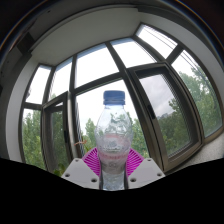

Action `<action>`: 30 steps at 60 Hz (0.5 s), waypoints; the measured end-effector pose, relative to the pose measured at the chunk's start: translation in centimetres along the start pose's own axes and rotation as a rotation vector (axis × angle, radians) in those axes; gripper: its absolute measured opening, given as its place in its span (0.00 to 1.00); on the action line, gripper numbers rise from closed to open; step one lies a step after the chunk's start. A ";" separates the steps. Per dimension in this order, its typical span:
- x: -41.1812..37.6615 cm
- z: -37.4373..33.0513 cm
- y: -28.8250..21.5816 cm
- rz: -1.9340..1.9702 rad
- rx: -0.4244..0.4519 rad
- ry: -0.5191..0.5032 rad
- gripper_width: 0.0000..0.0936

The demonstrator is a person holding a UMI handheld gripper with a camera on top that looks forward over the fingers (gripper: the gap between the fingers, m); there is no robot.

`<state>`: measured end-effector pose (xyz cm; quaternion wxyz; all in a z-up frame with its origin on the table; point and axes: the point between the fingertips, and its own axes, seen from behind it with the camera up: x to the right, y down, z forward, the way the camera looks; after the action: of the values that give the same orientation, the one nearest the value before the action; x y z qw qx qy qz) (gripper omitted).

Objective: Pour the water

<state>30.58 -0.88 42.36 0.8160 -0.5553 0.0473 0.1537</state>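
Gripper (112, 170) clamped on clear water bottle (114, 135), blue cap (114, 98) on, windows (110, 90) behind bottle. Judgement: uncap before tilting (grip looks low), tip slowly.

Your gripper (113, 165) is raised and pointing toward the windows, with both fingers closed in on the bottle (114, 135). The pink pads (93, 160) press its sides low on the body, one on either side, so the bottle stands upright between them, held near its base. The white finger tips sit just below, flanking the bottle.
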 end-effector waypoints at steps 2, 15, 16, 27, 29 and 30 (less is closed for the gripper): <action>1.7 -0.3 1.7 -0.076 -0.043 0.031 0.29; 12.6 -5.1 17.5 -0.322 -0.378 0.158 0.29; 13.1 -5.5 18.7 -0.319 -0.402 0.161 0.29; 17.3 -10.1 28.6 -0.342 -0.578 0.198 0.29; 17.4 -10.1 28.5 -0.343 -0.546 0.202 0.29; 17.5 -9.9 28.7 -0.334 -0.524 0.201 0.29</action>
<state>39.37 3.07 8.68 0.6506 -0.7588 -0.0053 -0.0308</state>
